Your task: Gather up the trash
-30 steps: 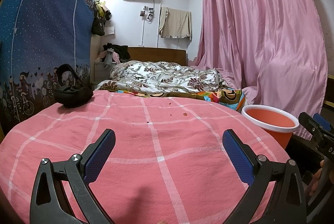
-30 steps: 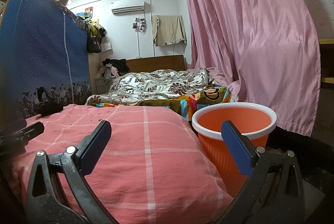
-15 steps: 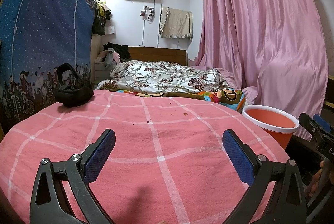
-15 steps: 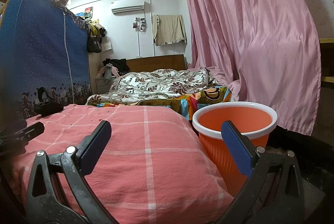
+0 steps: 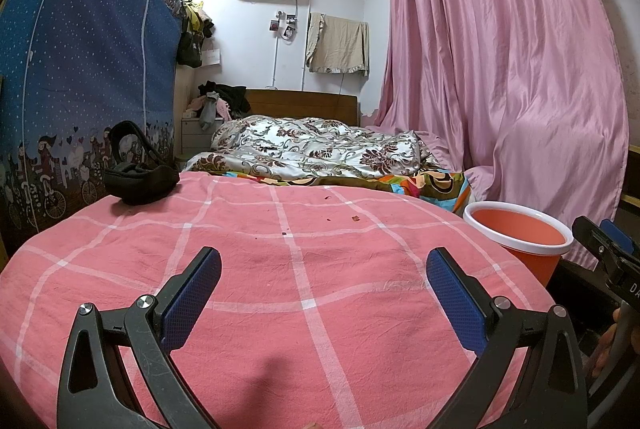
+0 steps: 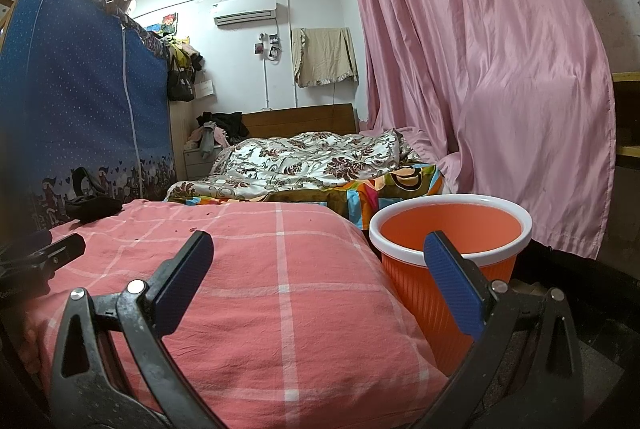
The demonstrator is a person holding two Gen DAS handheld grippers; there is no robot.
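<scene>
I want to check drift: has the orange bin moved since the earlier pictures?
No. The orange bin keeps its place beside the pink checked cover and below the pink curtain.

Bedcover (image 5: pixel 304 293): pink, white check lines. Bin (image 6: pixel 452 261): orange, white rim. Curtain (image 5: pixel 500 69), right of frame: pink. Wardrobe cover (image 5: pixel 80 61), left: blue, white dots, cartoon border. Quilt (image 5: pixel 320 149), centre: white, brown floral. Pads (image 5: pixel 190 297): blue.
</scene>
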